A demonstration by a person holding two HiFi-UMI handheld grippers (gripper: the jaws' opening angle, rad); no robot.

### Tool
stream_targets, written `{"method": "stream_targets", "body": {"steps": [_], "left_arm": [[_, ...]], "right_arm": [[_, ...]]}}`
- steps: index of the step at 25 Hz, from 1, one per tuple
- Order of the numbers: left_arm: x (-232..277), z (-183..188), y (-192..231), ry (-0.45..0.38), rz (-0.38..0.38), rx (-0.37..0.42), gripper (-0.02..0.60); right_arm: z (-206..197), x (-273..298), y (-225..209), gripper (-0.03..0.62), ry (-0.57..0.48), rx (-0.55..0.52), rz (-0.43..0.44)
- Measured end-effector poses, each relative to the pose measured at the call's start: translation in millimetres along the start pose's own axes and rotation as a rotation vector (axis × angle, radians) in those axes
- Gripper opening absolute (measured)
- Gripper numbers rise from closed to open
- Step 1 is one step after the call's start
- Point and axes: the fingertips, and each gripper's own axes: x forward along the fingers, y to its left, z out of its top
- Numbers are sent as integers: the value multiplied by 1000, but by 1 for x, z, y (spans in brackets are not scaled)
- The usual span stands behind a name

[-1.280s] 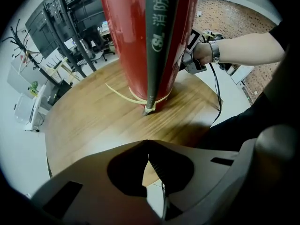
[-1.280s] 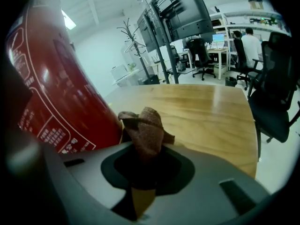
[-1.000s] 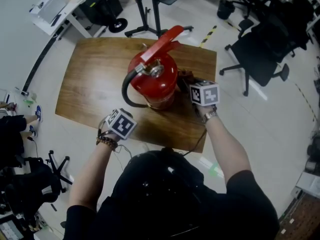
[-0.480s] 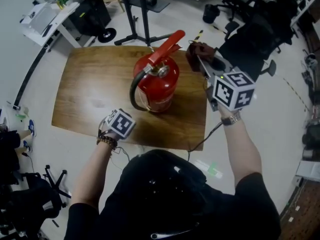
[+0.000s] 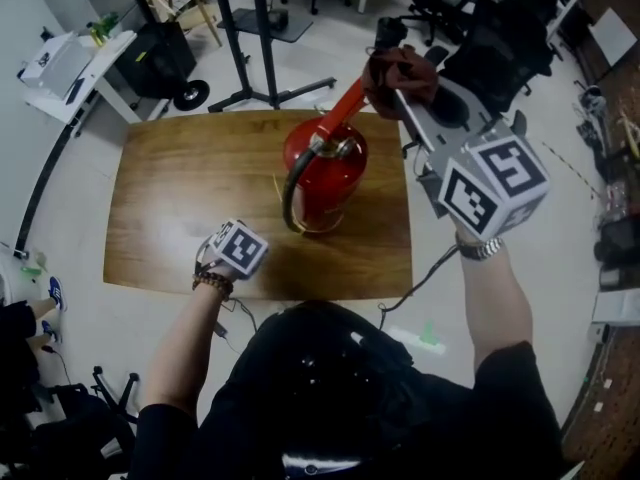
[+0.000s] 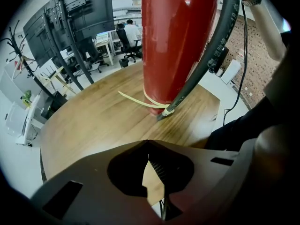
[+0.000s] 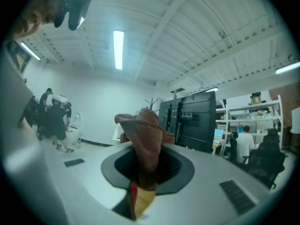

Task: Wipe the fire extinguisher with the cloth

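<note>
A red fire extinguisher [image 5: 325,173] stands upright on the wooden table [image 5: 180,208], with its black hose [image 5: 290,203] curling down the near side. In the left gripper view its red body [image 6: 176,41] and hose [image 6: 211,55] rise close ahead. My right gripper [image 5: 400,73] is raised high above the extinguisher's top and is shut on a dark red-brown cloth [image 5: 398,68]; the right gripper view shows the cloth [image 7: 145,139] bunched between the jaws, pointing level into the room. My left gripper [image 5: 235,250] is shut and empty, low over the table's near edge, left of the extinguisher.
A black stand [image 5: 255,68] and a white desk [image 5: 70,63] are beyond the table at the back left. Black office chairs [image 5: 500,28] stand at the back right. People work at desks [image 6: 129,32] in the background.
My right gripper has risen from table height beside the extinguisher to well above its top, carrying the cloth. The left gripper has shifted a little along the table's near edge.
</note>
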Motion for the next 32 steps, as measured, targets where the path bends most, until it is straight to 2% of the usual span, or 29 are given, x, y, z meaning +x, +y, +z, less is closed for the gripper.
{"method": "stream_targets", "body": {"steps": [5,10,16,32], "left_arm": [[0,-2,7,-10,-20,6,0],[-3,2,17,-28,-21,15,0],[-9,6,25,-42,-11,15,0],[-15,17,30,-63,21,-4,0]], "right_arm": [[15,18,58,72,57,-107,105],[-4,37,85,72,159,-183,145],[-10,46,76,72,198,-244,88],[-6,50,30,72,178,-256,3]]}}
